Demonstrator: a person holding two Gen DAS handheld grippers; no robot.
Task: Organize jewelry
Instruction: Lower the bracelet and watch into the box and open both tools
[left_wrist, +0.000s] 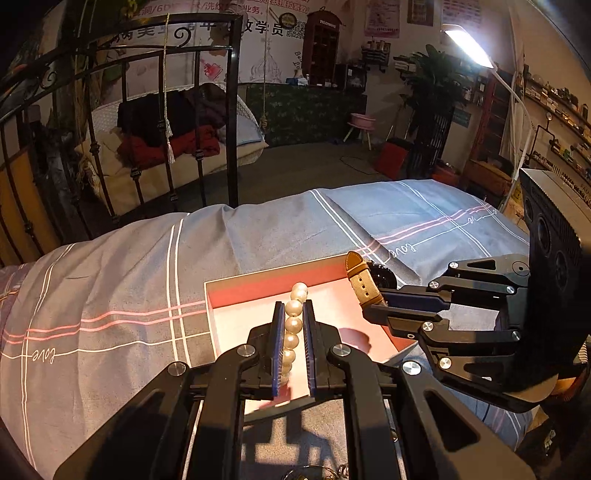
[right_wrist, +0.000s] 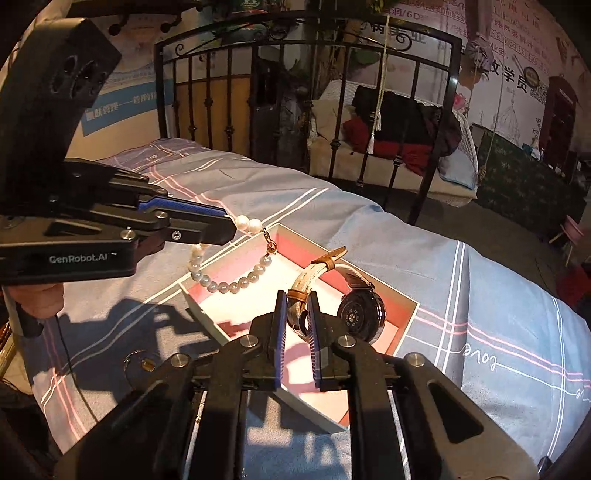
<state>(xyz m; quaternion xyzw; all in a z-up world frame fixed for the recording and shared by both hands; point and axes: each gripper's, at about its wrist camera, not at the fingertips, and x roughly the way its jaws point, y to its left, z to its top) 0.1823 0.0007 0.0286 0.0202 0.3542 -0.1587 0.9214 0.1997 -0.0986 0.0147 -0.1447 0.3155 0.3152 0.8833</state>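
Note:
A shallow pink-lined box (left_wrist: 258, 286) (right_wrist: 408, 308) lies open on the bed. My left gripper (left_wrist: 293, 306) is shut on a pearl bracelet (left_wrist: 293, 325); in the right wrist view the left gripper (right_wrist: 231, 223) holds the pearl bracelet (right_wrist: 236, 284) so it hangs in a loop over the box's left side. My right gripper (right_wrist: 298, 295) is shut on the tan strap of a wristwatch (right_wrist: 360, 315), whose round case rests in the box. In the left wrist view the right gripper (left_wrist: 369, 306) holds the watch (left_wrist: 364, 284) at the box's right edge.
The box sits on a grey-blue striped bedsheet (left_wrist: 110, 288) (right_wrist: 498, 295). A black iron bed frame (left_wrist: 232, 110) (right_wrist: 436, 122) stands behind. A keyring or small metal item (right_wrist: 142, 363) lies on the sheet near the box's left front.

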